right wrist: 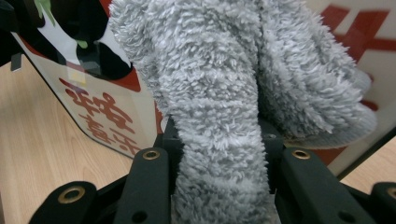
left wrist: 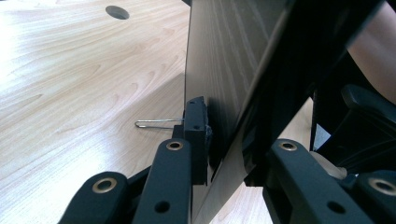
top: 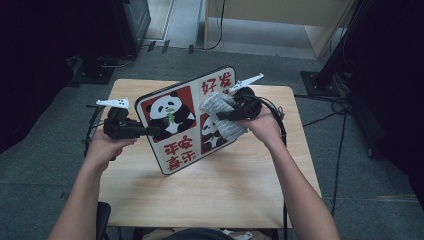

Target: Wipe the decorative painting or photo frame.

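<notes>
A picture board (top: 175,120) with pandas and red characters stands tilted on the wooden table (top: 200,200). My left gripper (top: 152,131) is shut on the board's left edge. In the left gripper view, my left gripper (left wrist: 224,158) pinches that edge, with the dark wood-grain back of the board (left wrist: 224,60) facing the camera. My right gripper (top: 222,116) is shut on a grey fluffy cloth (top: 232,129) that lies against the right half of the board's face. In the right gripper view, the cloth (right wrist: 215,93) bulges between the jaws of my right gripper (right wrist: 219,154), with the board (right wrist: 107,112) behind it.
A thin metal wire loop (left wrist: 156,123) sticks out behind the board near the tabletop. A round hole (left wrist: 116,11) sits in the table's far part. Grey floor, cables and a black stand base (top: 320,80) surround the table. A black chair (left wrist: 364,121) is near the person.
</notes>
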A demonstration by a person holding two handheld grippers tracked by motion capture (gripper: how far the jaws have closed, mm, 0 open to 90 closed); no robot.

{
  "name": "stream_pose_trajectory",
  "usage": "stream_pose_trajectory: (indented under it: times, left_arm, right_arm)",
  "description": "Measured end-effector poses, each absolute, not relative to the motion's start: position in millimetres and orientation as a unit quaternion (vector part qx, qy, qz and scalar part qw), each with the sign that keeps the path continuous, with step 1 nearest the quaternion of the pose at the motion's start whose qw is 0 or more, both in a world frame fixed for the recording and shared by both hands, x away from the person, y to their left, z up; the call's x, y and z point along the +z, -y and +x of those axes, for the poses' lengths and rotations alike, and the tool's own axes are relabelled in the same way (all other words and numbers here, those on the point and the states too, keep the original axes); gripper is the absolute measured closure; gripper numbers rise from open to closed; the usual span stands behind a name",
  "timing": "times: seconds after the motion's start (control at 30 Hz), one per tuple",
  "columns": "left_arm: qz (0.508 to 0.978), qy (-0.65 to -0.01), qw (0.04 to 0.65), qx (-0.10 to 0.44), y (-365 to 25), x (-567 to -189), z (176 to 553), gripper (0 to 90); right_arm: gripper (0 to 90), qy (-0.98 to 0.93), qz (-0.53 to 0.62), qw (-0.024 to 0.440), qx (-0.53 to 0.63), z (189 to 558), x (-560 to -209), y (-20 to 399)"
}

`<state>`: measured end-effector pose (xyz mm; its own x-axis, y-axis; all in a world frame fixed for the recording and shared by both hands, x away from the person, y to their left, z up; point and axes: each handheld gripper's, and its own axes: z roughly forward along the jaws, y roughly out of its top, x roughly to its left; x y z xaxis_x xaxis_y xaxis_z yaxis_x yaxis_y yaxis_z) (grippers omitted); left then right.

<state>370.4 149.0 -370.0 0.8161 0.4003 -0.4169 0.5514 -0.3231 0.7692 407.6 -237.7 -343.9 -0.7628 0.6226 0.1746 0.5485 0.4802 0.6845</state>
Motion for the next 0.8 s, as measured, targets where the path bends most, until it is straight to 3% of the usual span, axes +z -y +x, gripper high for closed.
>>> stream_pose_trajectory:
  times: [0.8]
  left_arm:
    - [0.810,-0.294,0.502,-0.073,-149,-370,370,77.4]
  right_arm:
    - [66.1,-0.860,0.342,0.041,0.377,400,-371,240]
